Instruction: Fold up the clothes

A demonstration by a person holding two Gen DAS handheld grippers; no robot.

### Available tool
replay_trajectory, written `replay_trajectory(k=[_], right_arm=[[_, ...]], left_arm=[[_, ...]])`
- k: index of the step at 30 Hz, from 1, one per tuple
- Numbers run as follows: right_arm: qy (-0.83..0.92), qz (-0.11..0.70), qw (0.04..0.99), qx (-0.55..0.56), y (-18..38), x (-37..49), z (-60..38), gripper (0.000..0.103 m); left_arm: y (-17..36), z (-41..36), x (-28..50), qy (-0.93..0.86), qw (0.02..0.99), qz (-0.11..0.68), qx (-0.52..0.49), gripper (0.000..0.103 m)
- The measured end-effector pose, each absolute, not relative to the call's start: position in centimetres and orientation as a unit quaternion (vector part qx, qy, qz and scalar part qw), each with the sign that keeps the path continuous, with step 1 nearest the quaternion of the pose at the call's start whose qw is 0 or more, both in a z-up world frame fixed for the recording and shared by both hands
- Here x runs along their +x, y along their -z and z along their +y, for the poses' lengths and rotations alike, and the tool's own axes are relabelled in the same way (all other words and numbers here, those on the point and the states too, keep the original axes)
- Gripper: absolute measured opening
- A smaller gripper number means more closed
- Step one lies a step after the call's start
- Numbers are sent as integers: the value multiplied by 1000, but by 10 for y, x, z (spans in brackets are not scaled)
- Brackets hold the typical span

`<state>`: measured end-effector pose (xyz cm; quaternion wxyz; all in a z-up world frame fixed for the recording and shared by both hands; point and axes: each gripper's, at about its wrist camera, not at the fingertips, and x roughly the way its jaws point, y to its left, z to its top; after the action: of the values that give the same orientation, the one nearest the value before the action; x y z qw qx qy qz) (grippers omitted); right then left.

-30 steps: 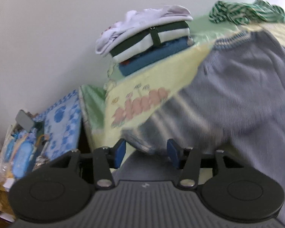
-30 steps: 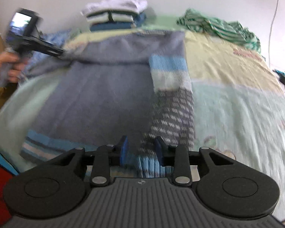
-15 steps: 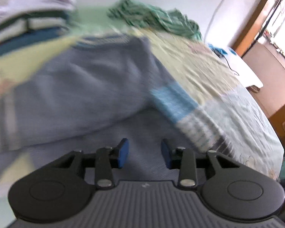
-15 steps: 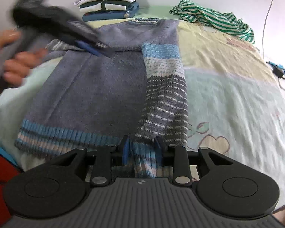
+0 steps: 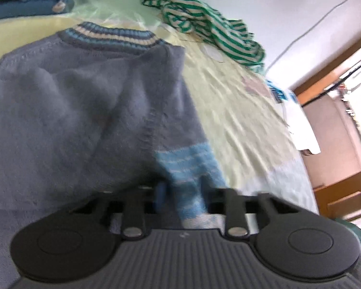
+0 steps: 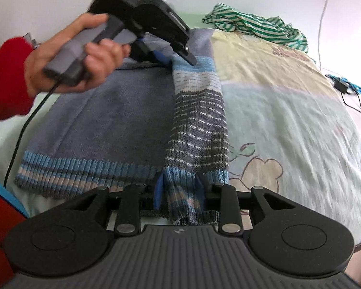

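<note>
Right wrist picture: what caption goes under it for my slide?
Both grippers, right and left, pinch the two ends of a sweater sleeve folded on a bed.

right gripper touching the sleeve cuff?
Touching. The right wrist view shows the right gripper with both pads pressed on the bunched sleeve cuff of the sweater.

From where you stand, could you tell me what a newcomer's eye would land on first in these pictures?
Probably the grey-blue knit sweater spread across the bed, its striped sleeve folded down its right side. The right gripper pinches that sleeve's cuff at the near edge, while the left gripper, held by a hand in a red sleeve, has just been closing on the sleeve's upper blue band. A green striped garment lies crumpled by the far wall.
</note>
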<state>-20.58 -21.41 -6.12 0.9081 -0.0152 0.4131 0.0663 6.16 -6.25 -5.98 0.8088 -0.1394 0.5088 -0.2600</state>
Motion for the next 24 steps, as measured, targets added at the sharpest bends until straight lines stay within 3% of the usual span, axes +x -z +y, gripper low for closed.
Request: replay_trajectory(k=[2, 3, 6, 14, 17, 18, 24], right_arm=[[-68, 409, 909, -29, 61, -208, -213, 23], [-68, 407, 910, -34, 61, -210, -212, 13], [-69, 401, 913, -21, 58, -210, -215, 9], [-116, 418, 901, -13, 63, -199, -200, 9], [-130, 428, 894, -7, 60, -200, -201, 18], [-139, 431, 891, 6, 57, -200, -204, 26], [-90, 393, 912, 76, 40, -202, -238, 27]], left_arm=[[60, -59, 66, 254, 811, 506, -149, 3], [58, -59, 67, 255, 813, 503, -147, 2], [46, -62, 66, 262, 827, 483, -117, 2], [52, -81, 66, 264, 842, 471, -19, 4], [54, -80, 64, 265, 845, 465, -6, 8], [54, -79, 65, 265, 844, 467, -10, 11], [54, -70, 70, 269, 838, 475, -27, 17]])
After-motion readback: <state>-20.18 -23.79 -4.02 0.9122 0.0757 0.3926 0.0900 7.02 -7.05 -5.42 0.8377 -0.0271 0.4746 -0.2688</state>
